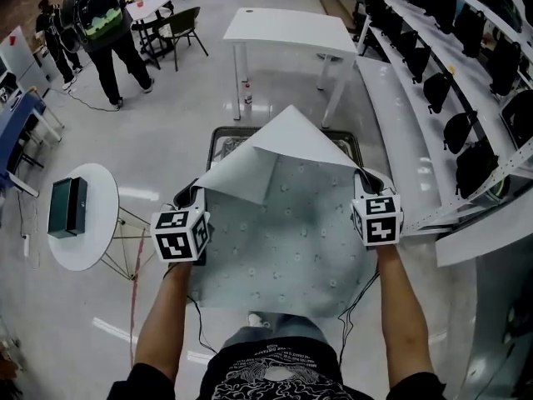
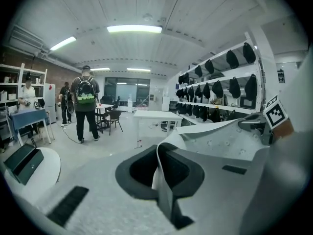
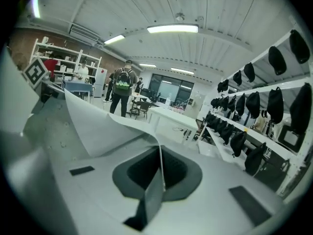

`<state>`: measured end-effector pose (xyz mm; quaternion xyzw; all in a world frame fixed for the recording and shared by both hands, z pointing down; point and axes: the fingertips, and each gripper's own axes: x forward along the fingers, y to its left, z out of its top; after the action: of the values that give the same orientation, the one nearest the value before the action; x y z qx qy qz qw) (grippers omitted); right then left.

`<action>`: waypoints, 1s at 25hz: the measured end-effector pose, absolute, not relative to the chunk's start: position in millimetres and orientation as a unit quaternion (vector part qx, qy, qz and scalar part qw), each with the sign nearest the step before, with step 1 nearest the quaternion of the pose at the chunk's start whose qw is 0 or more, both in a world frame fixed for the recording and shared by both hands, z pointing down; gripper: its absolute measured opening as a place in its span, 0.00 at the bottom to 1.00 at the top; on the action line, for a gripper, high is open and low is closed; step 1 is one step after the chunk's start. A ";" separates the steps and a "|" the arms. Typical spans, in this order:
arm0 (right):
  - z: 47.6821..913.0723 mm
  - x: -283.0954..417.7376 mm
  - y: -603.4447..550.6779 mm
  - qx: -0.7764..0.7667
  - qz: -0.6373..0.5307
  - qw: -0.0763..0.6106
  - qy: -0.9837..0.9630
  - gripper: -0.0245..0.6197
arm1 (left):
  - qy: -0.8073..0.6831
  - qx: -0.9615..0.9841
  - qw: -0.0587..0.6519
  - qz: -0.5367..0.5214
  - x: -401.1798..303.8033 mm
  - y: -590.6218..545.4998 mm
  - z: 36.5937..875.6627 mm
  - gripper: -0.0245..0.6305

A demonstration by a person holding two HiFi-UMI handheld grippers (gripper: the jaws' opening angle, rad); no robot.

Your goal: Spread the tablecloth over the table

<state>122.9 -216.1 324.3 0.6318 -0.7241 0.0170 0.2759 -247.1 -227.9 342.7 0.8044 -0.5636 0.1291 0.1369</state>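
Note:
The pale tablecloth (image 1: 287, 240) with small dots hangs between my two grippers in the head view. Its far part is folded back toward me, showing the white underside (image 1: 275, 152). Beneath it lies a dark-rimmed table (image 1: 218, 138), mostly hidden by the cloth. My left gripper (image 1: 188, 195) is shut on the cloth's left edge. My right gripper (image 1: 366, 178) is shut on its right edge. In the left gripper view the cloth's edge (image 2: 164, 153) runs up between the closed jaws of the left gripper (image 2: 159, 173). The right gripper view shows the same pinch at the right gripper (image 3: 159, 175).
A white table (image 1: 287, 30) stands beyond the cloth, with a small bottle (image 1: 247, 95) on the floor by its leg. A round white side table (image 1: 93, 248) at left carries a dark box (image 1: 67, 207). A person with a backpack (image 1: 104, 32) stands far left. Shelves of dark headgear (image 1: 466, 73) line the right.

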 end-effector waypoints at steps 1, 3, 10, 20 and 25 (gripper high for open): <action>328.4 127.8 -222.0 0.632 0.020 0.277 -0.724 0.05 | -0.565 0.802 0.139 0.131 -247.7 -231.9 346.3 0.05; 335.9 138.0 -235.0 0.632 0.026 0.278 -0.723 0.05 | -0.569 0.799 0.143 0.134 -248.3 -240.5 352.9 0.05; 362.1 177.2 -278.9 0.631 0.050 0.282 -0.721 0.05 | -0.577 0.788 0.156 0.146 -238.5 -280.6 379.8 0.05; 417.9 221.1 -327.8 0.614 0.065 0.318 -0.719 0.05 | -0.590 0.768 0.165 0.187 -240.0 -324.2 426.4 0.05; 442.7 220.6 -341.2 0.603 0.050 0.346 -0.717 0.05 | -0.590 0.763 0.137 0.226 -242.0 -331.2 447.8 0.06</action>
<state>220.6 -341.2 442.7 0.6027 -0.7173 0.0497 0.3460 -242.0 -331.2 447.8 0.7626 -0.5904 0.2263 0.1369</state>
